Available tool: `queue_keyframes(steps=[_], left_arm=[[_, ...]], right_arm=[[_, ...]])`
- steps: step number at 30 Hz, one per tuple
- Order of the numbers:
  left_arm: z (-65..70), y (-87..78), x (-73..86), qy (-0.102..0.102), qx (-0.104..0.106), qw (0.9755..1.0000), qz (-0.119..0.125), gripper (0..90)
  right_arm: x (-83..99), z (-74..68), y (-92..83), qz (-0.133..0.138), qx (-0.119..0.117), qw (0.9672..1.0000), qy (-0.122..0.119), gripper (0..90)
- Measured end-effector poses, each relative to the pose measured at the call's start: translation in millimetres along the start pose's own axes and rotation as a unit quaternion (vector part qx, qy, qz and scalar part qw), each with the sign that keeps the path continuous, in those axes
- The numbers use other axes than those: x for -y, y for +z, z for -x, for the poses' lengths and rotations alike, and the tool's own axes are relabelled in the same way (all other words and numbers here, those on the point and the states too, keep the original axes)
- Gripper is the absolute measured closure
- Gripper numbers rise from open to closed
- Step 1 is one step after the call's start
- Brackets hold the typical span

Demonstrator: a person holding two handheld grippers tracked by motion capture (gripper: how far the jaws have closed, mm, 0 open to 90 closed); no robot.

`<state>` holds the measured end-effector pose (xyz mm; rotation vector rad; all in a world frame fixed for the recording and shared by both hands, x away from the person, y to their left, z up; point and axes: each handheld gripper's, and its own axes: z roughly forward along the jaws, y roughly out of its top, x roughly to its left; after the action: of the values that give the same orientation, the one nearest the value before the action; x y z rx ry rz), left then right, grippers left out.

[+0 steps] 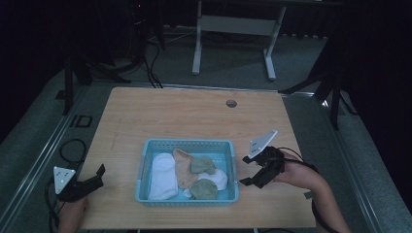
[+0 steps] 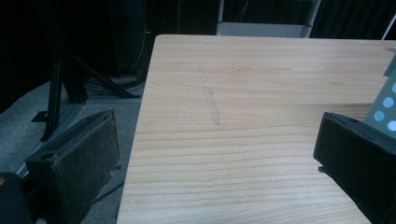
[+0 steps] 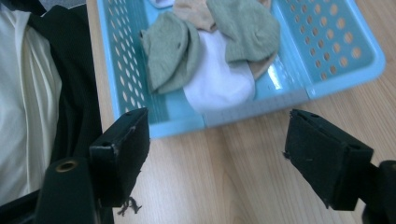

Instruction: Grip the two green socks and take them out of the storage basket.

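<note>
A light blue perforated basket (image 1: pixel 187 143) stands at the table's front middle. It holds a white sock (image 1: pixel 163 174), a beige sock (image 1: pixel 183 170), two green socks (image 1: pixel 203 165) and a smaller white one (image 1: pixel 219 178). My right gripper (image 1: pixel 244 171) hovers just right of the basket, open and empty. In the right gripper view its jaws (image 3: pixel 219 144) frame the basket's wall (image 3: pixel 327 51), with a green sock (image 3: pixel 170 51) and the white sock (image 3: pixel 217 74) beyond. My left gripper (image 1: pixel 100 175) rests near the table's front left corner, open, over bare wood (image 2: pixel 217 158).
The wooden table (image 1: pixel 194 116) has a small round hole (image 1: pixel 231 103) at its back. Its left edge (image 2: pixel 140 140) drops to grey floor with dark stands. A white desk frame (image 1: pixel 233 29) stands behind. The person's pale garment (image 3: pixel 23 116) is near the right gripper.
</note>
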<state>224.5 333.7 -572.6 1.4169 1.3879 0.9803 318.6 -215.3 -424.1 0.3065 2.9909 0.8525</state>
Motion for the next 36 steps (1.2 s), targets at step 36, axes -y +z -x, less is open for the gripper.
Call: queue_keyframes(steps=[36], left_arm=[[0.5, 0.0, -0.1, 0.003, 0.003, 1.0, -0.002, 0.1]], right_arm=[[-62.5, -9.0, 96.8, -0.065, -0.04, 0.9955, -0.055, 49.4]])
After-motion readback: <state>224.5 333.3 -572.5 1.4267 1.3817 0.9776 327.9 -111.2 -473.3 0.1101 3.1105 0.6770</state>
